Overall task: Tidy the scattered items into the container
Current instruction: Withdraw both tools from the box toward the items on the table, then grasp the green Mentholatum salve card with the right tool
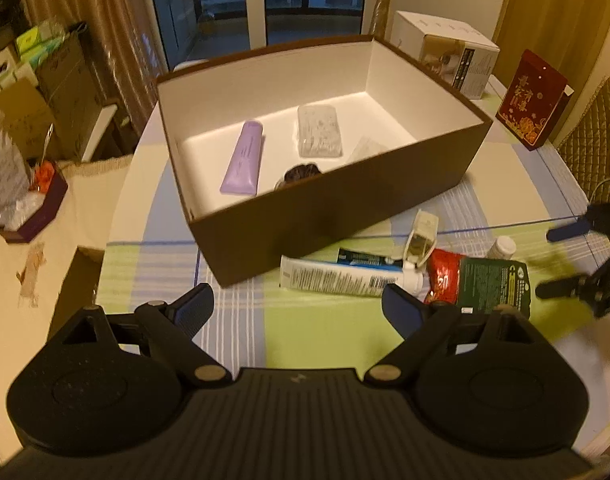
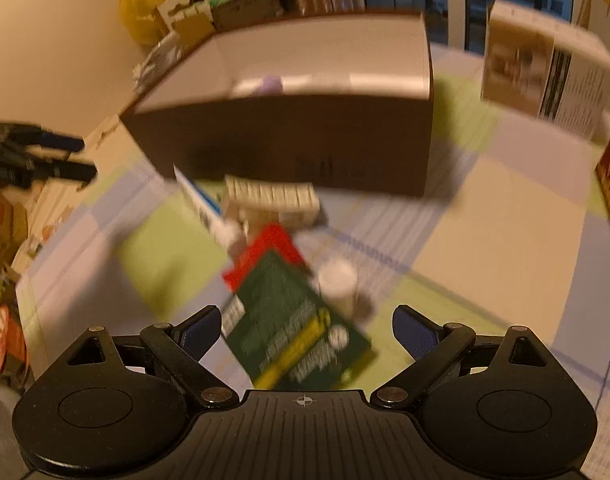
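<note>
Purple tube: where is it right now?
Left wrist view: purple tube lies inside the brown box, left of the clear packet.

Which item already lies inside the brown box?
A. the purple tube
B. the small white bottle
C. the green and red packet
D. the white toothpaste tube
A: the purple tube lies on the white floor of the box, while the other three are on the table in front of it.
</note>
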Demonstrator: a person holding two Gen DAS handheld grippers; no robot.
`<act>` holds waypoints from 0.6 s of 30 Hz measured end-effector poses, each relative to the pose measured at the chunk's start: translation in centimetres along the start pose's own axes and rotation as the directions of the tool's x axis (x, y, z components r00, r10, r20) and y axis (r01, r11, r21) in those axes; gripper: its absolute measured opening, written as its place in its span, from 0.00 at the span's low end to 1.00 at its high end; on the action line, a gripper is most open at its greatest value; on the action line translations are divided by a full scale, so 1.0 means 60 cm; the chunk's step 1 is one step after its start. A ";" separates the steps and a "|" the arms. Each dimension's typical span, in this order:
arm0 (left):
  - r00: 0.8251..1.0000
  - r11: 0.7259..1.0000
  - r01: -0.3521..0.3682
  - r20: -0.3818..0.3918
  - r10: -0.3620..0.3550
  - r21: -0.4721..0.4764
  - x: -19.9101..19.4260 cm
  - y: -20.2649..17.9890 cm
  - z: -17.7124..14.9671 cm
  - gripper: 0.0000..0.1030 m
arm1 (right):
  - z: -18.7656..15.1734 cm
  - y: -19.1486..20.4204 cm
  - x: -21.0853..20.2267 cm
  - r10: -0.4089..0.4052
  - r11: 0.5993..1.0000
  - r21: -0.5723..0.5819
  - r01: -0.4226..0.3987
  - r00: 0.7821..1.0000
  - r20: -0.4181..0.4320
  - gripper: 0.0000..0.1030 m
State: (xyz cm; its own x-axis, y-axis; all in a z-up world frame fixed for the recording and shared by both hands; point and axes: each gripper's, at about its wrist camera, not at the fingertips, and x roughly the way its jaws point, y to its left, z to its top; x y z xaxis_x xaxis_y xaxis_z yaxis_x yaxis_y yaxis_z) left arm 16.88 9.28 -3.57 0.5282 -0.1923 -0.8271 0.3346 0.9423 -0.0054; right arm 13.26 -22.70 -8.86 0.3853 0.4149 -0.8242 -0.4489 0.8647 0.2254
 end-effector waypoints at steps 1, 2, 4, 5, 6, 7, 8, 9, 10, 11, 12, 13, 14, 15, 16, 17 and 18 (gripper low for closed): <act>1.000 1.000 0.000 -0.004 0.000 -0.008 0.002 0.003 -0.003 0.86 | -0.008 -0.006 0.007 -0.003 1.000 0.004 0.003 1.000 -0.008 0.94; 1.000 1.000 -0.001 -0.008 0.001 -0.016 0.004 0.006 -0.006 0.86 | -0.015 -0.012 0.013 -0.004 1.000 0.013 0.004 1.000 -0.013 0.94; 1.000 0.999 -0.005 -0.016 0.004 -0.031 0.007 0.014 -0.011 0.86 | -0.025 -0.026 0.023 0.004 0.999 0.033 -0.003 1.000 -0.020 0.94; 1.000 0.999 -0.008 -0.021 0.007 -0.039 0.009 0.017 -0.014 0.86 | -0.028 -0.032 0.026 0.012 0.999 0.038 -0.012 1.000 -0.020 0.94; 1.000 0.999 -0.012 -0.028 0.011 -0.047 0.011 0.020 -0.017 0.86 | -0.031 -0.038 0.029 0.025 0.999 0.042 -0.024 1.000 -0.018 0.94; 0.999 0.998 -0.017 -0.036 0.015 -0.057 0.014 0.024 -0.021 0.86 | -0.033 -0.043 0.030 0.039 0.998 0.046 -0.038 0.999 -0.012 0.94; 0.999 0.998 -0.023 -0.045 0.020 -0.067 0.017 0.028 -0.024 0.86 | -0.034 -0.049 0.031 0.056 0.997 0.054 -0.055 0.998 -0.006 0.93; 0.998 0.997 -0.028 -0.053 0.024 -0.075 0.019 0.031 -0.028 0.86 | -0.035 -0.056 0.033 0.080 0.995 0.064 -0.080 0.997 0.000 0.83; 0.998 0.996 -0.033 -0.061 0.028 -0.085 0.022 0.034 -0.032 0.86 | -0.034 -0.064 0.036 0.106 0.991 0.078 -0.106 0.994 0.004 0.77; 0.997 0.995 -0.037 -0.067 0.031 -0.094 0.023 0.037 -0.035 0.86 | -0.033 -0.072 0.039 0.124 0.988 0.097 -0.124 0.992 0.007 0.73; 0.997 0.994 -0.042 -0.073 0.034 -0.103 0.024 0.039 -0.038 0.86 | -0.033 -0.081 0.042 0.140 0.983 0.115 -0.140 0.990 0.013 0.73; 0.996 0.993 -0.046 -0.079 0.038 -0.111 0.026 0.041 -0.041 0.86 | -0.034 -0.088 0.044 0.157 0.979 0.129 -0.159 0.987 0.022 0.73; 0.996 0.992 -0.050 -0.084 0.040 -0.118 0.027 0.043 -0.044 0.86 | -0.035 -0.095 0.046 0.176 0.974 0.138 -0.180 0.984 0.037 0.73; 0.995 0.991 -0.054 -0.089 0.043 -0.122 0.027 0.044 -0.047 0.86 | -0.035 -0.101 0.046 0.199 0.968 0.149 -0.204 0.979 0.050 0.73; 0.994 0.990 -0.058 -0.094 0.046 -0.126 0.027 0.045 -0.050 0.86 | -0.034 -0.107 0.047 0.222 0.960 0.160 -0.228 0.973 0.058 0.73; 0.994 0.989 -0.063 -0.100 0.051 -0.130 0.028 0.046 -0.052 0.86 | -0.033 -0.112 0.049 0.246 0.953 0.167 -0.253 0.967 0.065 0.63; 0.993 0.989 -0.068 -0.105 0.055 -0.134 0.027 0.048 -0.055 0.86 | -0.032 -0.117 0.051 0.273 0.945 0.172 -0.280 0.960 0.065 0.43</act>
State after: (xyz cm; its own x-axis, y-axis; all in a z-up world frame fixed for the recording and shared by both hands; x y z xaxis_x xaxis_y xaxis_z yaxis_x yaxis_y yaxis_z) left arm 16.12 12.57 -6.80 0.4612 -0.1109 -0.8803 0.1903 0.9814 -0.0240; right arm 16.02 -28.02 -13.99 0.2997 0.6524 -0.6961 -0.3934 0.7493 0.5328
